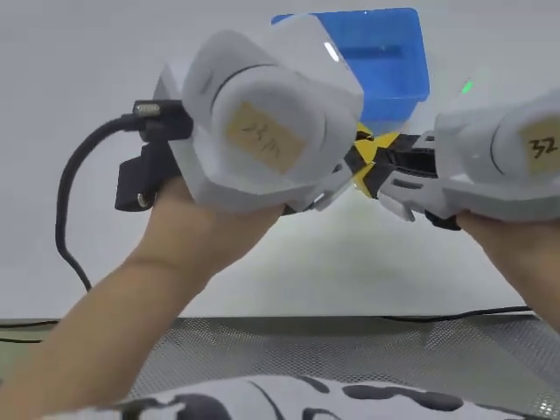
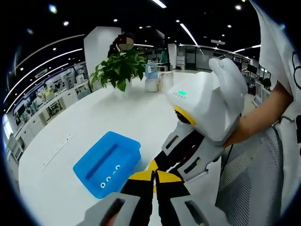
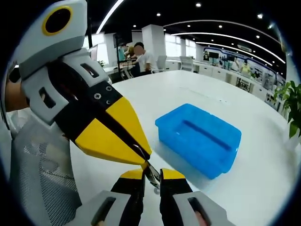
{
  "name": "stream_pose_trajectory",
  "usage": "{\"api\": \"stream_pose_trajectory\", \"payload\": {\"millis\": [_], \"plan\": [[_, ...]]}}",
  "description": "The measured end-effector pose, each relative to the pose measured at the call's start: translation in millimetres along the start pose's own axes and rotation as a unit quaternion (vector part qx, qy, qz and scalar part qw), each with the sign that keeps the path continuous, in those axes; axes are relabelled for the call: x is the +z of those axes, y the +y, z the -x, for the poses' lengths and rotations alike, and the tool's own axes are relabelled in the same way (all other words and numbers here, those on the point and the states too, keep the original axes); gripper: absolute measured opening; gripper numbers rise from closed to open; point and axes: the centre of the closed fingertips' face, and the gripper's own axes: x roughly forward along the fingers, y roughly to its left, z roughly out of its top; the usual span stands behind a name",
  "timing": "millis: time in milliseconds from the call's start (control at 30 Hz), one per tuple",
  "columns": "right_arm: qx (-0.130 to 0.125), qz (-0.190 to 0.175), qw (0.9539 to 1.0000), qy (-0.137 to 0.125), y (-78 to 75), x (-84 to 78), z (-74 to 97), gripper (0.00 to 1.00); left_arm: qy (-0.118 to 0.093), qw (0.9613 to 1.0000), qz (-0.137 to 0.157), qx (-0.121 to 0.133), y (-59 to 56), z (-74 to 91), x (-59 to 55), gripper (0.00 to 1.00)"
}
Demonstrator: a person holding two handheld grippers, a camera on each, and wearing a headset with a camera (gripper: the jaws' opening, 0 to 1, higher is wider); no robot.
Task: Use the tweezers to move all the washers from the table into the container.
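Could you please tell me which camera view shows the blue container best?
The right gripper view: the blue container sits whole and large beyond the jaws. The left gripper view shows it whole but smaller, with small washers inside. In the head view the left gripper hides its near left part.

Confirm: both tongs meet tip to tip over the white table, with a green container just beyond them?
Wrong colour: the container is blue, not green, as the right gripper view shows. The left tongs and right tongs do meet tip to tip over the white table.
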Motion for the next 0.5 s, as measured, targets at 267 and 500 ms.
{"api": "stream_pose_trajectory", "payload": {"millis": [267,500], "plan": [[0.003,-0.003,1.0000,0.002,0.3,-2.8,-1.5,0.08,0.004,1.0000,0.002,-0.002,-0.3,-2.0,-1.6,0.00],[0.004,0.013,0.9998,0.012,-1.3,-5.2,1.4,0.05,-0.005,0.9996,-0.007,-0.029,-4.1,-6.4,5.8,0.00]]}}
